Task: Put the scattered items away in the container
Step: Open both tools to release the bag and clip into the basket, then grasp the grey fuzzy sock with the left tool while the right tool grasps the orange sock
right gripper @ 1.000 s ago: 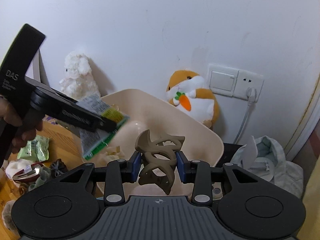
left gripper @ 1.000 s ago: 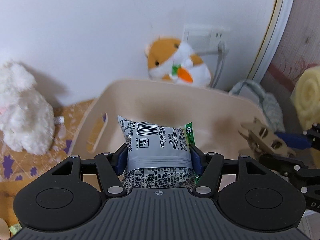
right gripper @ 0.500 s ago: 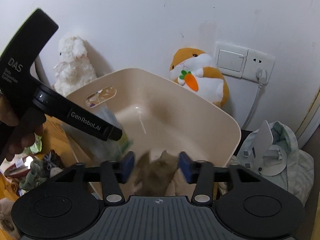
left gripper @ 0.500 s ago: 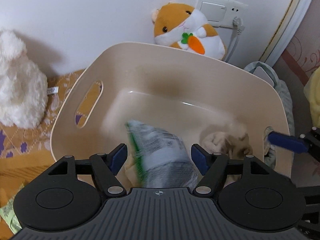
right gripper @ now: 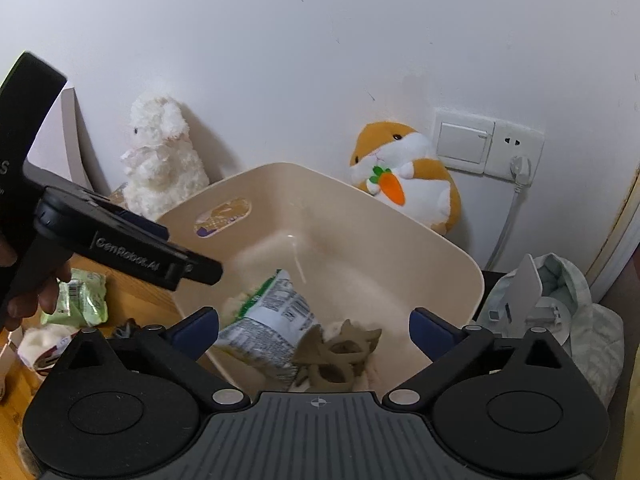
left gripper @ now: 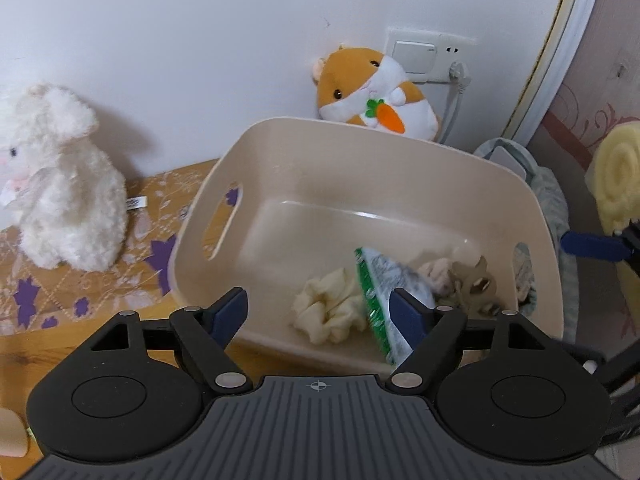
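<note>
A wooden desk [left gripper: 24, 356], partly covered by a cloth with purple leaf shapes, carried everything. A large beige plastic bin [left gripper: 328, 148] with cut-out handles was the landmark for the scene, sitting on the desk close to a white wall.

To the left of the bin sat a fluffy white rabbit plush [left gripper: 60, 184]. Behind the bin, against the wall, leaned an orange and white hamster plush [left gripper: 372, 88] holding a felt carrot, just below a wall switch and socket [left gripper: 430, 54] with a plug in it. To the right of the bin lay a pale green bundle of cloth [right gripper: 576, 312].

Above the bin's near edge hovered the left tongs [left gripper: 318, 306], spread wide apart and holding nothing. The right tongs [right gripper: 316, 326] hung over the bin's near side too, likewise spread wide and empty.

Inside the bin, near its front wall, a grey and green snack packet [right gripper: 276, 320] stood tilted on edge. Just beside it lay a brown hair claw clip [right gripper: 340, 354], and on its other side a cream fabric scrunchie [left gripper: 326, 308].

Left of the bin, on the desk, lay a green snack packet [right gripper: 82, 298] and a few smaller items, too hidden to name.
</note>
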`<action>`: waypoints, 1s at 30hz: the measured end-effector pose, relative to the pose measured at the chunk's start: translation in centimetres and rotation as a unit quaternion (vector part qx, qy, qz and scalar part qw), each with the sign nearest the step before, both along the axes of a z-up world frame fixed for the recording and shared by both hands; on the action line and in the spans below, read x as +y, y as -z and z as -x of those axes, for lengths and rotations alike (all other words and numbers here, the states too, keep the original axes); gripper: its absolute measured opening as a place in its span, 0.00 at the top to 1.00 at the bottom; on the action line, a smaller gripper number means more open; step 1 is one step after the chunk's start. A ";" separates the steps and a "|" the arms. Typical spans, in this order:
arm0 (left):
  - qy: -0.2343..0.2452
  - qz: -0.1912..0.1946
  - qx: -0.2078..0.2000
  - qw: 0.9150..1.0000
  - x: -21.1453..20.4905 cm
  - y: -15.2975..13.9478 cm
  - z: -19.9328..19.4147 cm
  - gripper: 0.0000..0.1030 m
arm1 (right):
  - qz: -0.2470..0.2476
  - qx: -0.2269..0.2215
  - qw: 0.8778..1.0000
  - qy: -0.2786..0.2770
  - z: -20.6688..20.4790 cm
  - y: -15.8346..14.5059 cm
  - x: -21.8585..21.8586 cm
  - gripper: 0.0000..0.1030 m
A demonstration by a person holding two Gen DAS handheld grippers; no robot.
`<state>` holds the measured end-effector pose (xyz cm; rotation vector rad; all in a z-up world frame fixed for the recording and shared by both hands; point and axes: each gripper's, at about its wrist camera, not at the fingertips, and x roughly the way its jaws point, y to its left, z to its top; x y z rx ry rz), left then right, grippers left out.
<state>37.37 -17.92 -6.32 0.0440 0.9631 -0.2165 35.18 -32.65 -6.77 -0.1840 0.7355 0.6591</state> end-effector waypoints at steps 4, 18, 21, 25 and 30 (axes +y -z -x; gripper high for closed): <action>-0.010 -0.004 0.005 1.000 2.1 -0.3 1.6 0.23 | -0.010 -0.001 1.000 -0.005 1.4 -0.8 0.5 0.00; -0.071 0.028 0.030 0.997 11.6 0.4 12.5 0.22 | -0.046 0.021 0.998 -0.041 7.9 0.0 2.0 0.00; -0.079 0.032 0.040 0.996 12.6 1.0 14.7 0.22 | -0.034 0.033 0.998 -0.050 9.2 1.0 2.2 0.00; -0.068 0.027 0.046 0.996 13.0 1.7 17.2 0.22 | -0.024 0.047 0.996 -0.073 11.0 2.3 2.0 0.00; -0.057 0.029 0.060 0.996 12.8 2.3 19.5 0.22 | -0.005 0.059 0.992 -0.108 13.1 3.6 1.9 0.00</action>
